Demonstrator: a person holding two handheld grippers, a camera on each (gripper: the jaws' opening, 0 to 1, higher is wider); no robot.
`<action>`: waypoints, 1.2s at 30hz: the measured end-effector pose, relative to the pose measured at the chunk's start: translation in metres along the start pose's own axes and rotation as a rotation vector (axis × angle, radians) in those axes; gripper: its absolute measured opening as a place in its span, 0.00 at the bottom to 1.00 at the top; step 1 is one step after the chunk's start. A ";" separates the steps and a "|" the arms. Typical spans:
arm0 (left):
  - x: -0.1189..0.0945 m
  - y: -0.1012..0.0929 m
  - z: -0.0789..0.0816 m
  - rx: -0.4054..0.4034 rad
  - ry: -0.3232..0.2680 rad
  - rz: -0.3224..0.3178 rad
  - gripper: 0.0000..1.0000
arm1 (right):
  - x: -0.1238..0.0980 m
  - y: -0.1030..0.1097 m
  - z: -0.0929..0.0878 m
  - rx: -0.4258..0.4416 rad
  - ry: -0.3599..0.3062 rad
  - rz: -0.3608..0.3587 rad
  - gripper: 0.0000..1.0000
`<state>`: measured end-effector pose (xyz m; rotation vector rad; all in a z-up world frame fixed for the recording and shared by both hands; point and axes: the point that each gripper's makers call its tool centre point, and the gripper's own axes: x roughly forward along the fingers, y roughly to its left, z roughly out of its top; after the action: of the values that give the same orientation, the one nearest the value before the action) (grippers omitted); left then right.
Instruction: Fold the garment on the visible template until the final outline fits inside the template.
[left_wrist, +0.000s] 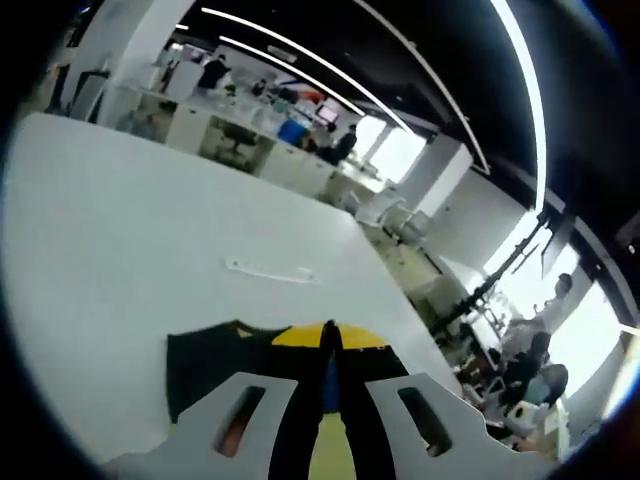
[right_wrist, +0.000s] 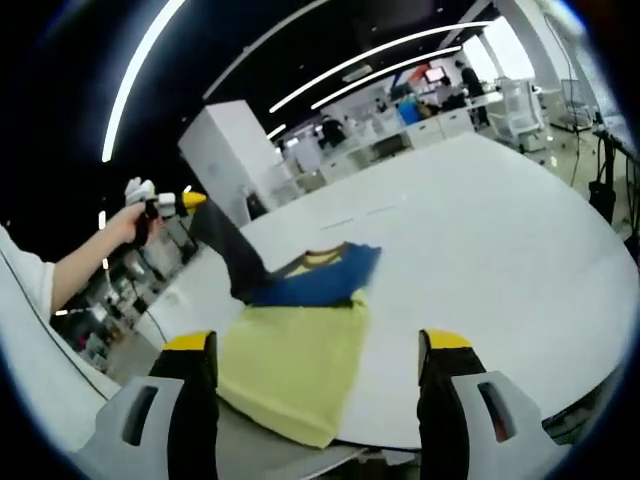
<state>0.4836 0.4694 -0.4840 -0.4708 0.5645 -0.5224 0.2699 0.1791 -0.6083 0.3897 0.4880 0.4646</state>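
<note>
Lifting a dark corner of the garment (right_wrist: 300, 340) up to your left, your left gripper (right_wrist: 190, 201) is pinched shut on it; your right gripper (right_wrist: 318, 375), jaws spread and empty, faces the yellow body on the table (right_wrist: 520, 240).

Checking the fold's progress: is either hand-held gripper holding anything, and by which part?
The left hand-held gripper is shut on the garment's dark part, lifting it off the table. The right hand-held gripper is open, holding nothing.

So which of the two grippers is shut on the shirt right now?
The left gripper: its jaws are pinched together on the dark part of the garment, lifting it. The right gripper hangs open above the yellow part.
</note>
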 end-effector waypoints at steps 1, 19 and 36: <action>0.003 -0.002 0.000 -0.001 0.002 -0.003 0.00 | 0.000 0.000 0.000 0.000 0.000 0.000 0.82; 0.033 -0.012 -0.019 0.005 0.057 -0.019 0.00 | -0.006 -0.008 -0.003 0.005 -0.001 -0.018 0.82; 0.055 -0.016 -0.047 -0.024 0.115 -0.014 0.00 | -0.011 -0.018 -0.004 0.022 -0.005 -0.033 0.82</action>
<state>0.4894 0.4128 -0.5313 -0.4697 0.6790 -0.5595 0.2653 0.1599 -0.6165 0.4036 0.4941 0.4264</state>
